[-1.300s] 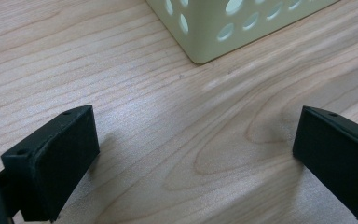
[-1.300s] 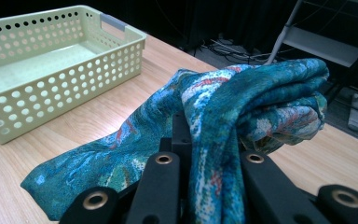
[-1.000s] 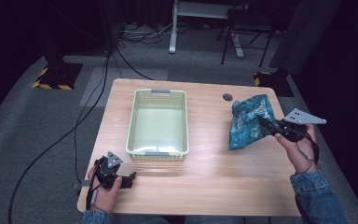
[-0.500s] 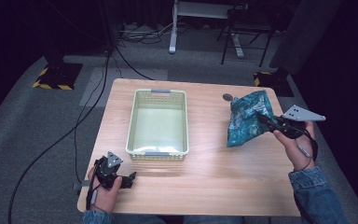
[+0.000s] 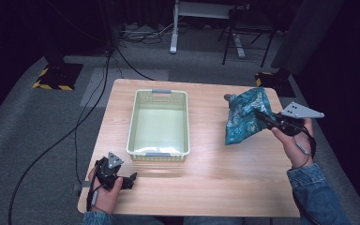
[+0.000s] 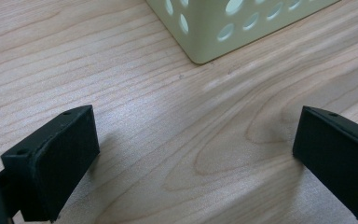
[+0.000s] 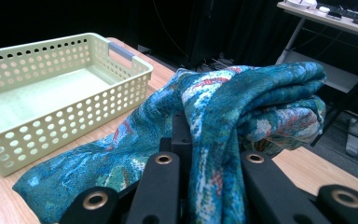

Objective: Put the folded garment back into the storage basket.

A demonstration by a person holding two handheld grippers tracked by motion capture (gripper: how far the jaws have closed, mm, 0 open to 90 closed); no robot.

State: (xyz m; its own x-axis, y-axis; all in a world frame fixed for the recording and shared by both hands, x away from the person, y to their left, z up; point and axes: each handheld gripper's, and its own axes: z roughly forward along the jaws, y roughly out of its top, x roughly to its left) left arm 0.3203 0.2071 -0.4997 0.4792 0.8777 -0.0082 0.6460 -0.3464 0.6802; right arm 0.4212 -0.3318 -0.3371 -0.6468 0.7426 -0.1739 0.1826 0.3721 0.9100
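Observation:
A teal patterned cloth point(image 5: 243, 119) hangs bunched at the table's right side, its lower end touching the wood. My right gripper point(image 5: 262, 116) is shut on the cloth's upper fold; in the right gripper view the cloth point(image 7: 214, 121) is pinched between the two black jaws of this right gripper point(image 7: 209, 163). A pale green perforated basket point(image 5: 185, 124) stands empty in the middle of the table. My left gripper point(image 5: 130, 180) rests at the front left corner, open. In the left gripper view the left gripper point(image 6: 191, 154) has bare wood between its wide jaws, with the basket's corner point(image 6: 214, 28) ahead.
The wooden table point(image 5: 206, 178) has free surface in front of the basket. A small dark round object point(image 5: 227, 97) lies near the far right edge behind the cloth. Cables, a chair and a stand sit on the grey floor beyond.
The right hand lifted the cloth slightly and drew it a little toward the basket. The left hand stayed put.

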